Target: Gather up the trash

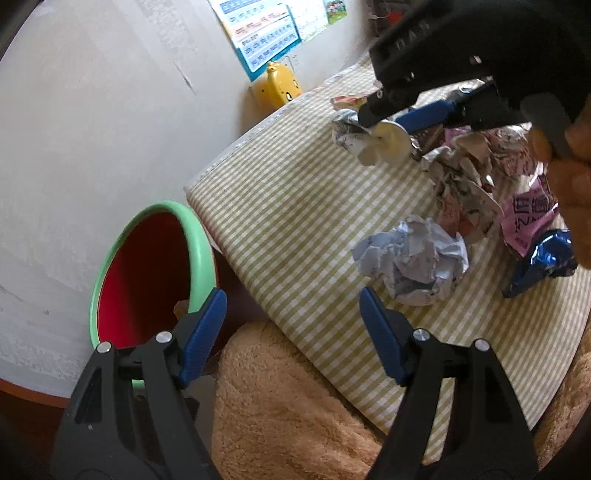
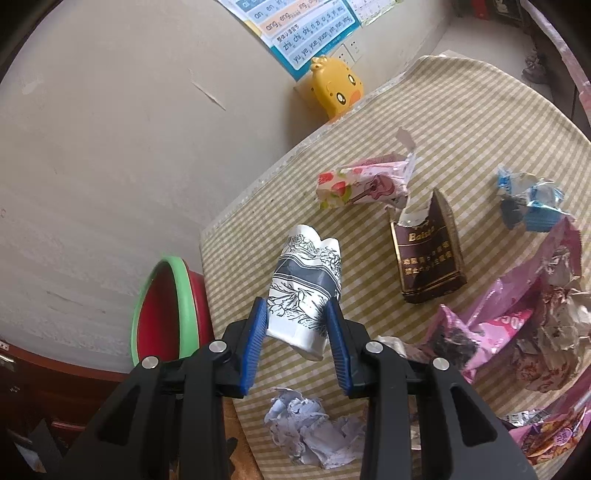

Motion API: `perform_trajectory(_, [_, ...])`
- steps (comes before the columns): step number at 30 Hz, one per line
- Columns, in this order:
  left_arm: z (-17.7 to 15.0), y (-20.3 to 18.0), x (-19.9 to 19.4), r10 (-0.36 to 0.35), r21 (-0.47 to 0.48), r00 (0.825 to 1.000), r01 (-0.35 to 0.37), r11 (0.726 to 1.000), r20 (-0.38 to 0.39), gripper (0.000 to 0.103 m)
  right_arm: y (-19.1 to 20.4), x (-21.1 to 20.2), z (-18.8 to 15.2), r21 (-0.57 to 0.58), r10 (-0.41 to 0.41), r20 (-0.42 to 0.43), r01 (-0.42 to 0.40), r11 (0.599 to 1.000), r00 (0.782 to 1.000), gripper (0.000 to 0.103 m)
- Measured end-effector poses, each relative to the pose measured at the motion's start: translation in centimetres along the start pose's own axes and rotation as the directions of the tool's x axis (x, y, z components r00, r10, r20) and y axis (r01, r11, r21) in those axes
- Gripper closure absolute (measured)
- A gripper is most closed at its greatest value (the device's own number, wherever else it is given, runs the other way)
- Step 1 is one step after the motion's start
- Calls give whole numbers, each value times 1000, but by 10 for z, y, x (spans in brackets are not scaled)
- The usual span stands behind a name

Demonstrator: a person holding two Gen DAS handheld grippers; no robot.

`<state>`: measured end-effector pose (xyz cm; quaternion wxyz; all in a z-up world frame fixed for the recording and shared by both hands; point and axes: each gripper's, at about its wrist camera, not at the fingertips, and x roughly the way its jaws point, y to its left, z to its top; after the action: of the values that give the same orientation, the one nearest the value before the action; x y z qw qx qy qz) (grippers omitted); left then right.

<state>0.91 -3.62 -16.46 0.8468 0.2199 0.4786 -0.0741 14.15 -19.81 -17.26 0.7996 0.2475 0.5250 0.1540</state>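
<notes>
- Plain pale wall behind, with a poster (image 2: 306, 33) and a yellow duck toy (image 2: 338, 88) at the far edge of a table (image 2: 461, 122) under a checked cloth; a red bin with a green rim (image 2: 166, 314) stands beside it, below the table's edge
- Right tool (image 2: 297, 332) clamps a crushed paper cup (image 2: 306, 288) near its base, lifted clear of the cloth
- Left tool (image 1: 293, 332) is spread open and holds nothing, hovering just short of the crumpled paper ball (image 1: 413, 258)
- Risk: the cup is already dented, and a grip so low on it may let it pivot or slide out on the way to the bin
- Risk: a release short of the rim would probably drop the cup on the floor or the tan fleece (image 1: 295, 406)
- Risk: the two tools are close together and could knock each other
- Count: one cup, one paper ball, one brown carton (image 2: 428, 258), one floral pack (image 2: 362, 184), one blue-and-silver wrapper (image 2: 532, 201), one bin; the pink bags and crumpled paper on the right overlap too much to count
</notes>
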Motion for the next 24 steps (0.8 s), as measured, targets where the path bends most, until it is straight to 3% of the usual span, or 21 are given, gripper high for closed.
perform_trajectory(12, [0,8,2,15,-28,1000,-15,999,2,30,-6,-7,-4,25,-6,21,5,1000,1000,73])
perform_trajectory(15, [1,4,1,15,-10,1000,-15,1000,9,29,-10,-13,-6,30,-11,26,10,999,1000,76])
perform_trajectory(16, [2,2,0,15,-4,1000,-15,1000,13,29,-10,-15,-7,28,-13,28,12,1000,1000,88])
perform_trajectory(18, [2,-2,-5,16,12,1000,-16,1000,26,27,-11,-21,-7,24,-11,31,10,1000,999,96])
perform_trajectory(24, [5,-13,-12,1,46,999,-3,999,44,26,-18,-21,-7,28,-27,25,27,999,999,92])
